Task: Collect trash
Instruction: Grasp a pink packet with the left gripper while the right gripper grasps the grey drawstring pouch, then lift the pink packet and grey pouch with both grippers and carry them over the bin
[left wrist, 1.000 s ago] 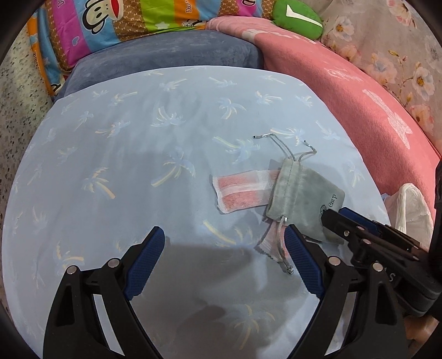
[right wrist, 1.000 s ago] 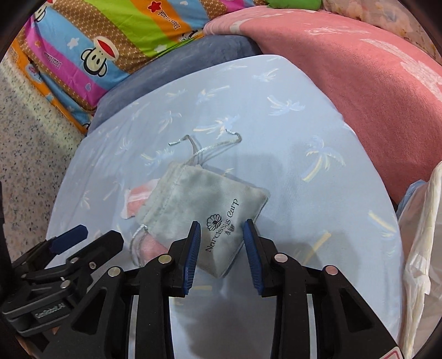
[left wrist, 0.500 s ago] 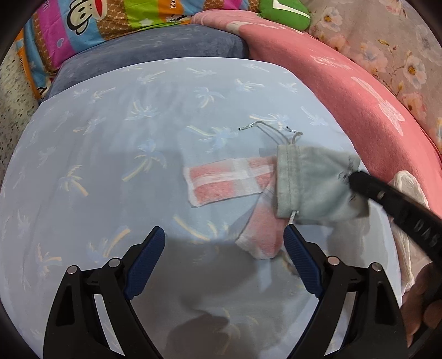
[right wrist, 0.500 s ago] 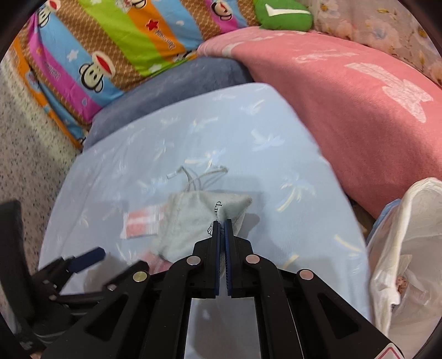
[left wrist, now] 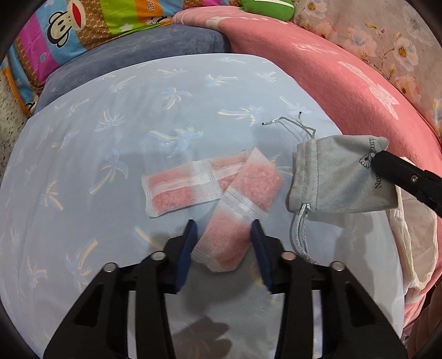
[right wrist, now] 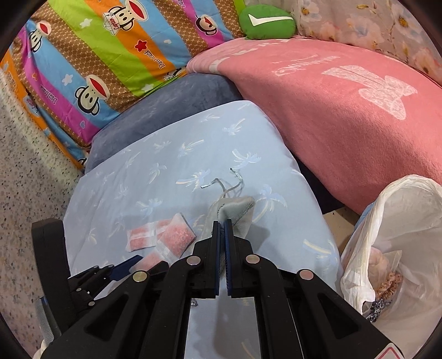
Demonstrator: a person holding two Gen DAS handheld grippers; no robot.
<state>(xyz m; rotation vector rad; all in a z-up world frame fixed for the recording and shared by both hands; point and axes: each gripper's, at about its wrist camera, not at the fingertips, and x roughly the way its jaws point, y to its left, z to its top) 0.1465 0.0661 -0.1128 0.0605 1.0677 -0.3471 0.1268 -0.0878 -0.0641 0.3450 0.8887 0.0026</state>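
Note:
A strip of pink sachets (left wrist: 182,190) lies on the light blue palm-print sheet (left wrist: 96,132). Its near end (left wrist: 232,243) sits between the fingers of my left gripper (left wrist: 223,234). The jaws are closing around it and the pads stand just at its sides. My right gripper (right wrist: 221,223) is shut on a corner of the grey drawstring pouch (left wrist: 337,179), which hangs lifted off the sheet, its cords trailing. In the right wrist view the pouch (right wrist: 237,212) shows just beyond the shut pads, with the sachets (right wrist: 165,237) to its left.
A white plastic bag (right wrist: 400,234) with scraps inside stands open at the right, beside the bed edge. A pink blanket (right wrist: 345,110) rises behind it. A grey-blue cushion (left wrist: 132,55), striped monkey-print bedding (right wrist: 96,55) and a green pillow (right wrist: 265,22) line the far side.
My left gripper moved onto the sachets and its jaws narrowed around the near one. My right gripper shut on the pouch and lifted it up and to the right, uncovering the sachets.

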